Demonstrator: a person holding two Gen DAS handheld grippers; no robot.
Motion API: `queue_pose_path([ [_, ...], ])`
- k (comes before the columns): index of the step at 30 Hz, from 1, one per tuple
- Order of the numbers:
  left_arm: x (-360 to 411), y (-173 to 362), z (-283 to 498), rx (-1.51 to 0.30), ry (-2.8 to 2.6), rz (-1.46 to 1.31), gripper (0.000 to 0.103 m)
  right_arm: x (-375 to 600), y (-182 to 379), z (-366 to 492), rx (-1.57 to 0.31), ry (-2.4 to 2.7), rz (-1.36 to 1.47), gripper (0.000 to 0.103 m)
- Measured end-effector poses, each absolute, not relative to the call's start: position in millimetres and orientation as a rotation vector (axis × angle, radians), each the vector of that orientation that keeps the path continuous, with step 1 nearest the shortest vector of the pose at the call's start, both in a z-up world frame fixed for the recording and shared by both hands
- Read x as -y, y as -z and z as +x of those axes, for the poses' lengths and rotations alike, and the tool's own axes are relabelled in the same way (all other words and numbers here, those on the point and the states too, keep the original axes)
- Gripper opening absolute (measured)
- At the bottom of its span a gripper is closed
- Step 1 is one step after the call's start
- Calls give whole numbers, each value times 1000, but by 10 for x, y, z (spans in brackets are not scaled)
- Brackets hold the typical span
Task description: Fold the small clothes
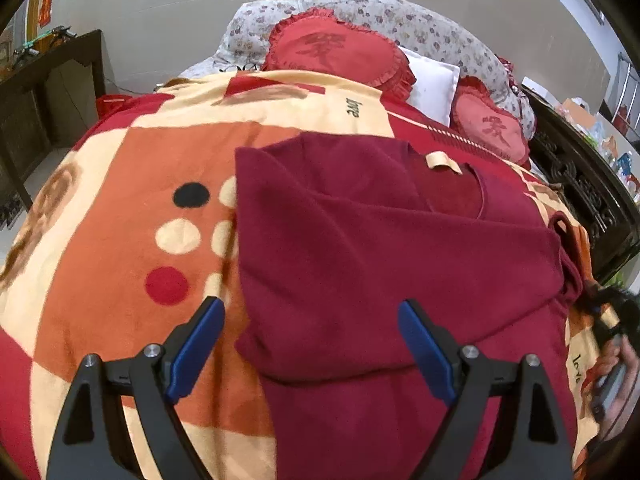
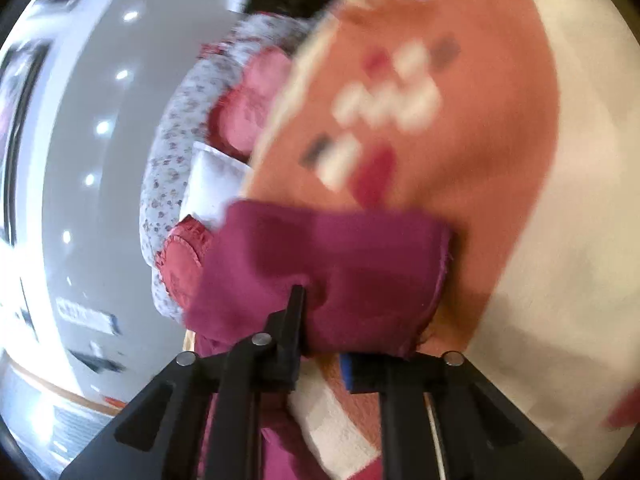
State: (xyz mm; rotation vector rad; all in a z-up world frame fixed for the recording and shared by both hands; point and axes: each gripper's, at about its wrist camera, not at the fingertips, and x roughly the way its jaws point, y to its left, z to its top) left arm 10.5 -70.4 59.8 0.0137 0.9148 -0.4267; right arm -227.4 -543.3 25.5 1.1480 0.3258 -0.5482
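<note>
A dark red shirt (image 1: 380, 248) lies on the patterned bed blanket (image 1: 112, 208), partly folded, its left side laid over the middle, a beige neck label showing at the far edge. My left gripper (image 1: 310, 320) is open and empty, hovering over the shirt's near left part. My right gripper (image 2: 320, 320) is shut on a bunched piece of the dark red shirt (image 2: 328, 264), lifted above the blanket (image 2: 460, 128); that view is blurred by motion. In the left wrist view the right gripper (image 1: 612, 320) shows at the shirt's right edge.
Red heart cushions (image 1: 340, 52), a white pillow (image 1: 434, 80) and a floral bolster (image 1: 420, 24) lie at the bed's head. A dark carved wooden frame (image 1: 580, 184) runs along the right. A dark cabinet (image 1: 48, 92) stands at left.
</note>
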Motion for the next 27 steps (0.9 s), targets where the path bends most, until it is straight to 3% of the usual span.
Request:
queue_pose_path([
  [6,569,-714,165,-892,407,-39,91,5508,-1344,-2424,-232,585,799,34],
  [15,482,-821,163,-875,403,-67,91,5505,-2557,-2435,-98,396,620,34],
  [21,459,-825,150,-877,401,-73,91,4918,-2581,-1912,-275,122,489,34],
  [27,397,-834,131,-877,399,-87,91,3938,-1926,-1197,-498,-76,404,34],
])
